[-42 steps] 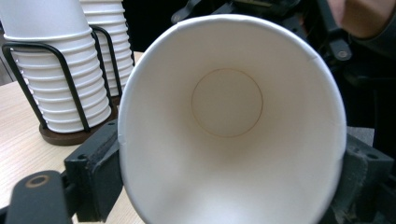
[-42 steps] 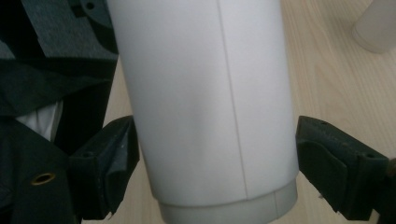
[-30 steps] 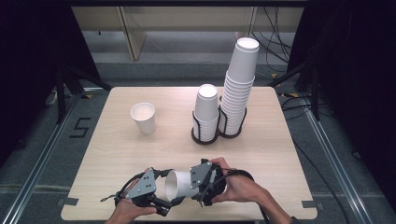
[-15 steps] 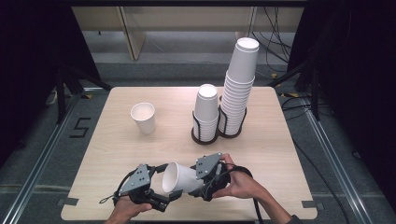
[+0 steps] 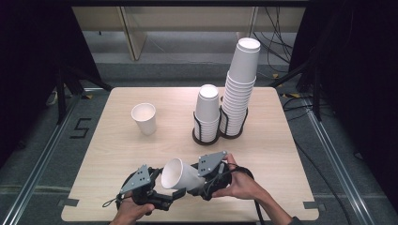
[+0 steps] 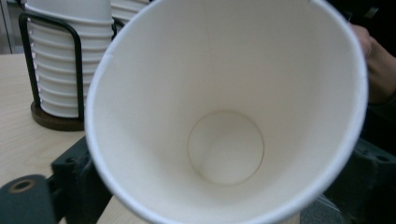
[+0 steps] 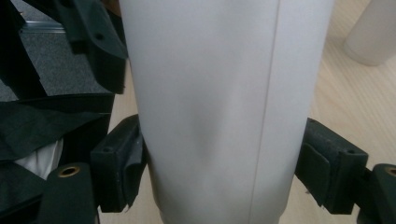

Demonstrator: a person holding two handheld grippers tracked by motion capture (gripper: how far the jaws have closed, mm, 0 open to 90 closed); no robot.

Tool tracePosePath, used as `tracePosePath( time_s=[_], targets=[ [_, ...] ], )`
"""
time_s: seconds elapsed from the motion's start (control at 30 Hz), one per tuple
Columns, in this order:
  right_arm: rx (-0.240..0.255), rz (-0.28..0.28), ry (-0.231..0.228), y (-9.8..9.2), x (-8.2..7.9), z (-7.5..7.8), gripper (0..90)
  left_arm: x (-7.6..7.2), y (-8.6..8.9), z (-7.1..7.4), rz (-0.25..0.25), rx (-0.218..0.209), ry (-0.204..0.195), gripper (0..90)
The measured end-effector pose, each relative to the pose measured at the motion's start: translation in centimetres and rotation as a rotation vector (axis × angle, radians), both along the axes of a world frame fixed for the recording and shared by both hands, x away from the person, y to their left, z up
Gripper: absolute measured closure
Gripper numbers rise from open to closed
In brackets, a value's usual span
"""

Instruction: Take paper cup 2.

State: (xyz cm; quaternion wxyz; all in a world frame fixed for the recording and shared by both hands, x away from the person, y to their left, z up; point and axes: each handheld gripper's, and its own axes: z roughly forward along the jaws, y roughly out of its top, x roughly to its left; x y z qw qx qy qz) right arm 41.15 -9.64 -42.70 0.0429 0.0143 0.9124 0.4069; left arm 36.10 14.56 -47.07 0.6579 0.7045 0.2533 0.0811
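One paper cup (image 5: 180, 174) is pinched by the right gripper (image 5: 201, 185); left gripper (image 5: 162, 199) jaws, just closing, stand spread beside it. Placing remains; one cup (image 5: 144, 118) already stands.

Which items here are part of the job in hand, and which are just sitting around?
In hand:
- paper cup, on its side, clamped in the right gripper
- left gripper, at the cup's rim; its jaws have just been closing

Lying about:
- upright single cup
- short cup stack in its holder
- tall cup stack
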Motion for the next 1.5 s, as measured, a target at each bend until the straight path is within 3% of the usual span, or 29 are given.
tracePosePath(
  time_s=[0.23,0.33,0.47,0.63,0.7,0.8,0.93,1.07,1.13,1.33,1.5],
  targets=[
    [0.034,0.006,0.055,0.5,-0.1,-0.6,24.3,-0.1,0.3,0.3,0.023,-0.049,0.004,7.5],
    [0.062,0.005,0.088,0.6,0.0,-0.8,24.0,-0.1,0.3,0.5,0.012,-0.046,-0.002,12.0],
    [0.055,-0.008,0.101,0.6,-0.1,-0.8,22.9,-0.1,0.3,0.6,0.004,-0.029,-0.008,14.3],
    [0.028,-0.048,0.083,0.6,-0.1,-0.8,17.1,-0.2,0.4,0.8,0.005,-0.031,-0.022,14.9],
    [0.020,-0.039,0.068,0.5,-0.1,-0.8,19.3,-0.3,0.4,1.0,0.004,-0.029,-0.032,15.0],
    [0.009,-0.022,0.090,0.7,-0.4,-1.0,24.6,-0.3,0.3,1.0,0.001,-0.023,-0.043,14.7],
    [0.031,-0.027,0.120,0.9,-0.4,-1.1,25.5,-0.2,0.3,0.9,0.007,-0.063,-0.031,11.8],
    [0.042,-0.008,0.117,1.2,-0.5,-1.4,25.7,-0.3,0.2,1.0,0.006,-0.080,-0.033,8.9],
    [0.029,-0.001,0.124,1.5,-0.7,-1.7,25.6,-0.3,0.2,1.0,0.006,-0.080,-0.035,7.7],
    [0.062,-0.003,0.176,1.8,-0.6,-2.3,24.4,-0.2,0.3,1.0,0.002,-0.071,-0.032,13.3],
    [0.043,-0.056,0.175,1.2,-0.2,-2.5,17.2,-0.1,0.6,1.1,0.044,-0.045,-0.037,14.0]
  ],
)
